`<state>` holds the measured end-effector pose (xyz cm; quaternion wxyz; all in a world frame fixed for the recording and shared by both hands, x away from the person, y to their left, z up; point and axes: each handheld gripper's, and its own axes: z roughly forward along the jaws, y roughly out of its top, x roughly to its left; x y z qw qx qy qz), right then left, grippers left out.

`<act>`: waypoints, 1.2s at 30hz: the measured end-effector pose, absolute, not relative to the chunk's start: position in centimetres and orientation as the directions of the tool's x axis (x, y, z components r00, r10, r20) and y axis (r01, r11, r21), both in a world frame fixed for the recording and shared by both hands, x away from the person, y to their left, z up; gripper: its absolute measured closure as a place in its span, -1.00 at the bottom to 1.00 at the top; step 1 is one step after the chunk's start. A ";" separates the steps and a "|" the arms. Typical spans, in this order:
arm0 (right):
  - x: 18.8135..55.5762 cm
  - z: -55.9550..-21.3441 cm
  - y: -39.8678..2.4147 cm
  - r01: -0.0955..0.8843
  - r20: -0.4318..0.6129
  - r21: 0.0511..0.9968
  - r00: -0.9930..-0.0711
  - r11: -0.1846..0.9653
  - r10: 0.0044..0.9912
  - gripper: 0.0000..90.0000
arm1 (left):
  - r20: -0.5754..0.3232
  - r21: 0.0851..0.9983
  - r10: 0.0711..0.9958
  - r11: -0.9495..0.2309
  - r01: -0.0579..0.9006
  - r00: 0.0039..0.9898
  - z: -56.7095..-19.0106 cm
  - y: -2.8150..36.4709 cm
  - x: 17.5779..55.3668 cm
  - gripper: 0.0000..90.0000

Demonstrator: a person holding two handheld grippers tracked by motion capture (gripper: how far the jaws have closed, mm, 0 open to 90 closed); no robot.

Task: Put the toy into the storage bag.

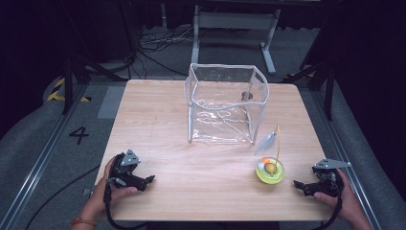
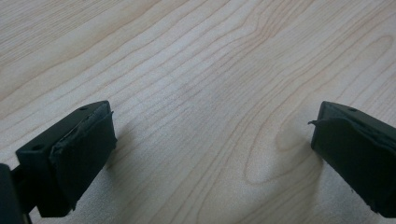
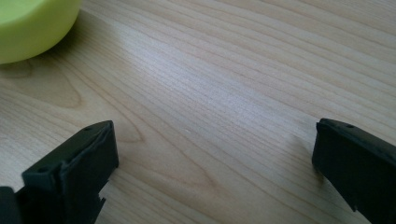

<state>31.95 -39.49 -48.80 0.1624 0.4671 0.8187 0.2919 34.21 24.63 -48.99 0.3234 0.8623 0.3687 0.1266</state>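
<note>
We note a small dark item (image 1: 246, 96) seen through the far wall of the clear bag (image 1: 225, 103); it is too small to identify. Just right of the bag, a pale feathered piece (image 1: 268, 139) on a thin wire is blurred. The round things inside the green dish (image 1: 270, 171) below the bag cannot be identified. In the right gripper view that dish (image 3: 32, 23) is cut by the top-left edge. Both forearms run off the bottom edge of the high view.
</note>
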 end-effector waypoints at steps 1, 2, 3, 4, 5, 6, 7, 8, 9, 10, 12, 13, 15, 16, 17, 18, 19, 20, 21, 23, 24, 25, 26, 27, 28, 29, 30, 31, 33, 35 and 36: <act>31.9 -48.8 -39.5 0.667 0.006 0.633 -0.511 0.393 0.859 -0.99 | -0.020 0.651 0.718 -0.519 0.554 0.696 -49.0 24.6 34.2 -1.00; 31.9 -48.9 -39.5 0.664 0.007 0.636 -0.514 0.393 0.858 -0.99 | -0.021 0.651 0.718 -0.518 0.555 0.696 -49.0 24.6 34.2 -1.00; 31.9 -48.9 -39.5 0.664 0.007 0.636 -0.514 0.393 0.858 -0.99 | -0.021 0.651 0.718 -0.518 0.555 0.696 -49.0 24.6 34.2 -1.00; 31.9 -48.9 -39.6 0.661 0.008 0.639 -0.518 0.394 0.855 -0.99 | -0.021 0.651 0.718 -0.518 0.555 0.696 -49.0 24.6 34.2 -1.00; 31.9 -48.9 -39.6 0.658 0.009 0.642 -0.520 0.394 0.854 -0.99 | -0.021 0.651 0.718 -0.518 0.555 0.695 -49.0 24.6 34.2 -1.00; 31.9 -48.9 -39.6 0.661 0.009 0.638 -0.520 0.395 0.854 -0.99 | -0.021 0.651 0.718 -0.518 0.555 0.696 -49.0 24.6 34.2 -1.00; 32.0 -48.8 -39.6 0.665 0.008 0.632 -0.520 0.398 0.854 -0.99 | -0.021 0.651 0.718 -0.518 0.555 0.695 -49.0 24.6 34.2 -1.00; 32.0 -48.8 -39.5 0.668 0.008 0.628 -0.519 0.399 0.855 -0.99 | -0.021 0.651 0.718 -0.518 0.555 0.696 -49.0 24.6 34.2 -1.00; 32.1 -48.7 -39.5 0.672 0.009 0.623 -0.517 0.400 0.856 -0.99 | -0.020 0.651 0.718 -0.519 0.554 0.696 -49.0 24.6 34.2 -1.00; 32.2 -48.7 -39.5 0.677 0.007 0.614 -0.519 0.406 0.855 -0.99 | -0.021 0.651 0.718 -0.518 0.555 0.695 -49.0 24.6 34.2 -1.00; 32.3 -48.6 -39.4 0.681 0.008 0.607 -0.522 0.411 0.853 -0.99 | -0.021 0.651 0.718 -0.518 0.555 0.695 -49.0 24.6 34.2 -1.00; 32.4 -48.6 -39.4 0.681 0.005 0.602 -0.526 0.418 0.850 -0.99 | -0.021 0.651 0.718 -0.518 0.555 0.696 -49.0 24.6 34.2 -1.00; 32.5 -48.5 -39.4 0.683 0.006 0.594 -0.533 0.425 0.846 -0.99 | -0.021 0.651 0.718 -0.518 0.554 0.695 -49.0 24.6 34.2 -1.00; 32.6 -48.4 -39.4 0.687 0.009 0.586 -0.536 0.430 0.844 -0.99 | -0.021 0.651 0.718 -0.518 0.555 0.695 -49.0 24.6 34.2 -1.00; 32.8 -48.3 -39.3 0.688 0.003 0.572 -0.547 0.447 0.837 -0.98 | -0.021 0.651 0.718 -0.518 0.555 0.695 -49.0 24.6 34.2 -1.00; 32.9 -48.2 -39.3 0.692 0.004 0.565 -0.547 0.450 0.837 -0.96 | -0.021 0.651 0.718 -0.518 0.555 0.695 -49.0 24.6 34.2 -1.00; 33.0 -48.1 -39.2 0.697 0.007 0.559 -0.546 0.449 0.838 -0.93 | -0.021 0.651 0.718 -0.518 0.555 0.696 -49.0 24.6 34.2 -1.00; 33.0 -48.0 -39.2 0.701 0.007 0.551 -0.546 0.452 0.838 -0.86 | -0.021 0.651 0.718 -0.518 0.555 0.695 -49.0 24.6 34.2 -1.00; 33.0 -48.0 -39.2 0.701 0.007 0.551 -0.546 0.452 0.838 -0.86 | -0.021 0.651 0.718 -0.518 0.555 0.695 -49.0 24.6 34.2 -1.00; 33.0 -47.3 -39.2 0.693 0.012 0.549 -0.566 0.468 0.825 -0.52 | -0.021 0.651 0.718 -0.518 0.555 0.695 -49.0 24.6 34.2 -1.00; 33.0 -47.3 -39.2 0.693 0.012 0.549 -0.566 0.468 0.825 -0.52 | -0.021 0.651 0.718 -0.518 0.555 0.695 -49.0 24.6 34.2 -1.00; 33.0 -46.9 -39.1 0.693 0.003 0.534 -0.574 0.484 0.819 -0.65 | -0.021 0.651 0.718 -0.518 0.555 0.695 -49.0 24.6 34.2 -1.00; 33.0 -46.8 -39.1 0.690 0.003 0.533 -0.579 0.489 0.815 -0.57 | -0.021 0.651 0.718 -0.518 0.555 0.696 -49.0 24.6 34.2 -1.00; 33.0 -46.8 -39.1 0.690 0.003 0.533 -0.579 0.489 0.815 -0.57 | -0.021 0.651 0.718 -0.518 0.555 0.695 -49.0 24.6 34.2 -1.00; 33.0 -46.5 -39.0 0.689 0.011 0.531 -0.587 0.493 0.809 -0.54 | -0.021 0.651 0.718 -0.518 0.555 0.695 -49.0 24.6 34.2 -1.00; 32.9 -46.2 -38.8 0.685 0.006 0.525 -0.597 0.505 0.802 -0.61 | -0.021 0.651 0.718 -0.518 0.555 0.695 -49.0 24.6 34.2 -1.00; 32.9 -46.0 -38.7 0.679 0.001 0.520 -0.607 0.518 0.795 -0.63 | -0.021 0.651 0.718 -0.518 0.555 0.695 -49.0 24.6 34.2 -1.00; 32.9 -45.7 -38.5 0.679 0.006 0.515 -0.614 0.523 0.790 -0.58 | -0.021 0.651 0.719 -0.517 0.555 0.695 -49.0 24.6 34.2 -1.00; 32.9 -45.3 -38.1 0.680 0.027 0.497 -0.633 0.539 0.773 -0.54 | -0.021 0.652 0.719 -0.517 0.555 0.695 -49.0 24.6 34.2 -1.00; 32.9 -44.9 -37.8 0.681 0.028 0.492 -0.636 0.543 0.772 -0.56 | -0.021 0.652 0.719 -0.517 0.555 0.695 -49.0 24.6 34.2 -1.00; 32.9 -44.6 -37.6 0.679 0.027 0.487 -0.640 0.549 0.768 -0.55 | -0.021 0.651 0.719 -0.517 0.555 0.695 -49.0 24.6 34.2 -1.00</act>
